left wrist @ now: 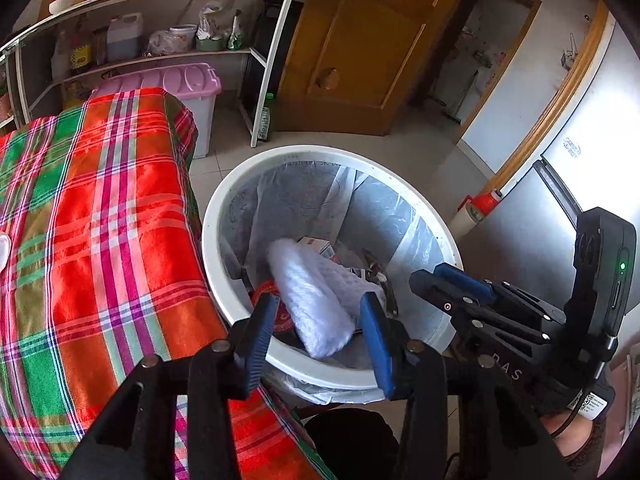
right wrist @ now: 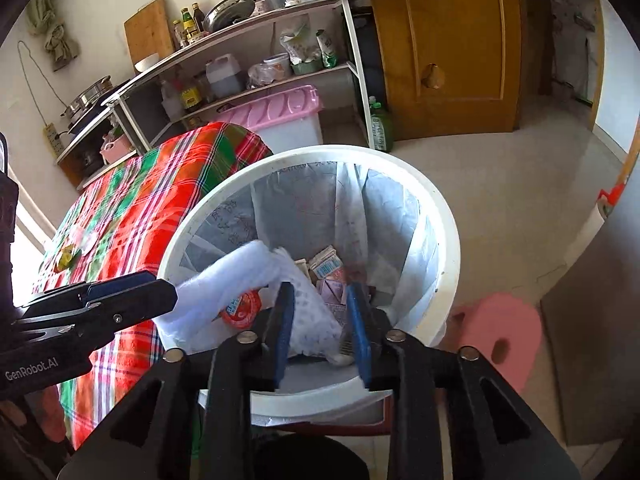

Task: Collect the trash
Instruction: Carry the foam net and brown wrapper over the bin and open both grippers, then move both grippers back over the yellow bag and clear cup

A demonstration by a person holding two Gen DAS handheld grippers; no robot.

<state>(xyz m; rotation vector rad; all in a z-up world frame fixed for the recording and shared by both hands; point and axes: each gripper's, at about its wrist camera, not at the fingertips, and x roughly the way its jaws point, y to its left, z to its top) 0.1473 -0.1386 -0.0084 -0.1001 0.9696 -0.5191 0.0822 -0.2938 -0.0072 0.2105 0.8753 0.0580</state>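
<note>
1. While both of my hands hang over the white bin [left wrist: 224, 216], a white foam-like sheet [left wrist: 312, 304] lies loose inside it, above the rest of the rubbish.
2. The sheet is pale, almost bluish white, with a fine dimpled or netted texture. It is folded into a soft, long roll that leans from the near rim toward the middle of the bin. It looks blurred in both views.
3. My left gripper [left wrist: 320, 328] is released: its blue pads [left wrist: 260, 336] stand apart on either side of the sheet's lower end, and I cannot see them pressing on it.
4. My right gripper [right wrist: 322, 320] is likewise released, its blue pads [right wrist: 285, 320] parted over the sheet with a gap on each side.
5. Under the sheet lies a round red-and-white wrapper [right wrist: 240, 308]. Farther in sit small printed cartons [right wrist: 328, 268], one with blue print.
6. A thin translucent liner bag [left wrist: 384, 216] lines the bin's wall and folds over the rim.
7. The bin stands on the tiled floor, right against the bench [left wrist: 100, 220], which is covered in a red, green and pink plaid cloth.
8. A pink stool [right wrist: 500, 336] stands on the floor beside the bin.
</note>
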